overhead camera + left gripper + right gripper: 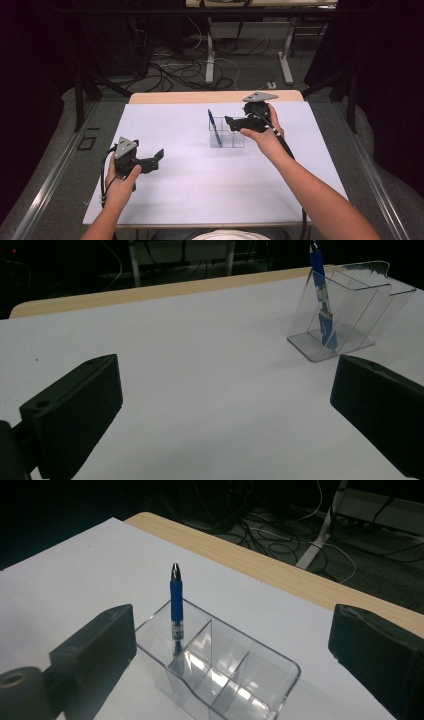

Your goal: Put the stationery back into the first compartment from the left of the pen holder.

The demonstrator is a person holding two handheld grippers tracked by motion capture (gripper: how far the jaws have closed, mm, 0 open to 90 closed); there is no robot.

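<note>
Both grippers stand with their jaws spread wide and nothing between them. In the high view the left gripper [159, 156] is held low over the near-left part of the white tabletop [190, 180], gripped by the person's left hand [120, 182], with its grey three-cornered plate [125, 147] facing up and its black cable looping down beside the wrist. Its jaws point toward the right, well apart from anything on the table. The right gripper [229, 120] is held by the right hand [262, 135] farther back and right of centre, its jaws reaching left just above a clear plastic organizer [227, 137] with divided compartments. A blue pen [214, 126] stands in the organizer's left end compartment, leaning slightly with its tip up. In the right gripper view the organizer [235, 680] sits below and between the two black jaws, which are set far to either side of it without touching, and the pen [176, 612] rises upright from the far corner compartment, its dark tip above the rim. In the left gripper view the organizer [350, 315] lies ahead and to the right, near the table's far wooden edge [150, 292], with the pen [321, 295] tilted inside it; bare white tabletop [215, 390] shows between the jaws.
</note>
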